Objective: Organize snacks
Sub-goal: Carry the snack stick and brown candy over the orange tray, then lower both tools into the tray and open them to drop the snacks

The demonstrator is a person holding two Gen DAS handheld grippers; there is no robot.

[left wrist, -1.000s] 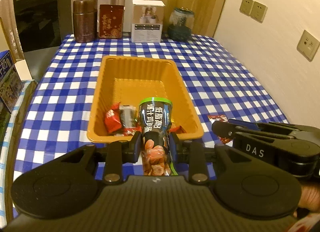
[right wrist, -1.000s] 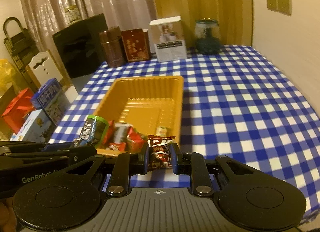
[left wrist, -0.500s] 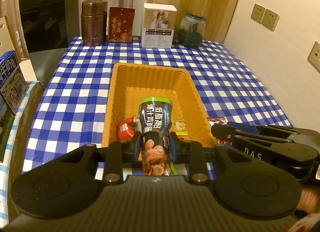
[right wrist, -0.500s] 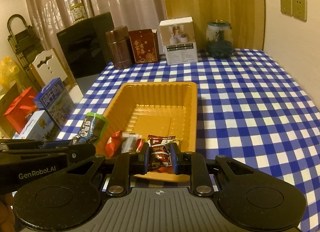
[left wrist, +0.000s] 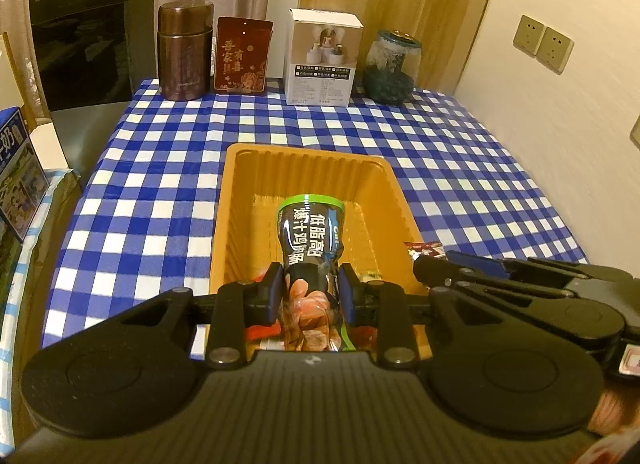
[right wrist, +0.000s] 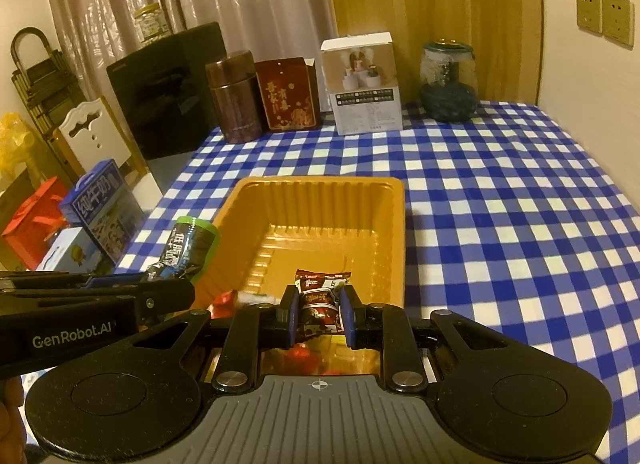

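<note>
An orange plastic tray sits on the blue checked tablecloth. My left gripper is shut on a black snack packet with a green rim, held over the tray's near end. My right gripper is shut on a small dark red snack packet, also held above the tray's near part. Red wrapped snacks lie in the tray's near end, mostly hidden behind the grippers. In each wrist view the other gripper shows from the side.
At the table's far edge stand a brown canister, a red box, a white box and a glass jar. A black appliance and boxes are off the left side. A wall lies right.
Both grippers have moved forward over the tray with their packets. The tray now lies right beneath them, and the red snacks have slipped behind the gripper bodies.
</note>
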